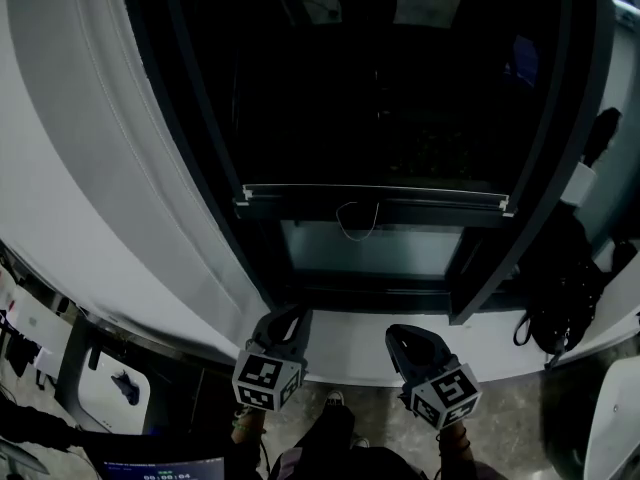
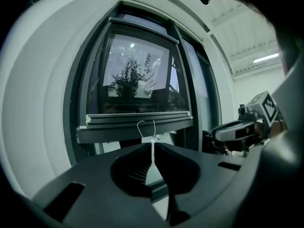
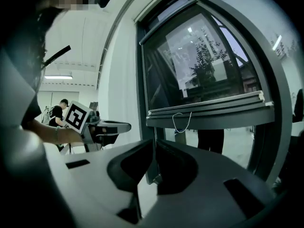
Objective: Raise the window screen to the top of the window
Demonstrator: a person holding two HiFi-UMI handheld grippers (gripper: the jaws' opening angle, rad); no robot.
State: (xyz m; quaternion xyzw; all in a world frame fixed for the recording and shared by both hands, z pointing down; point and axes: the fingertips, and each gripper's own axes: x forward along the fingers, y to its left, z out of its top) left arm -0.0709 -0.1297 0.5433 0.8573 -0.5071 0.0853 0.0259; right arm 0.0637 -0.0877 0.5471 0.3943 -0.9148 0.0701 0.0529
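The left gripper (image 2: 153, 144) has its jaws pressed together with nothing between them; only a hairline of light shows along the seam. The right gripper (image 3: 154, 145) is likewise closed and empty, its tips meeting in front of the dark upright of the window frame (image 3: 142, 103). In the head view both are held low and side by side, apart from each other, over the pale sill (image 1: 350, 346), and neither touches the window. Beyond the tips, the window screen's bottom rail (image 1: 375, 196) runs level across the opening, low in the frame, with a strip of paler glass (image 1: 370, 250) uncovered beneath it. A thin white cord loop (image 2: 146, 127) hangs from the middle of the rail, straight ahead of the left jaws and a little to the right of the other gripper's. The dark screen (image 1: 380, 98) fills the opening above the rail; how high it reaches is hard to judge in the dim head view. A black bag (image 1: 560, 303) sits at the right end of the sill.
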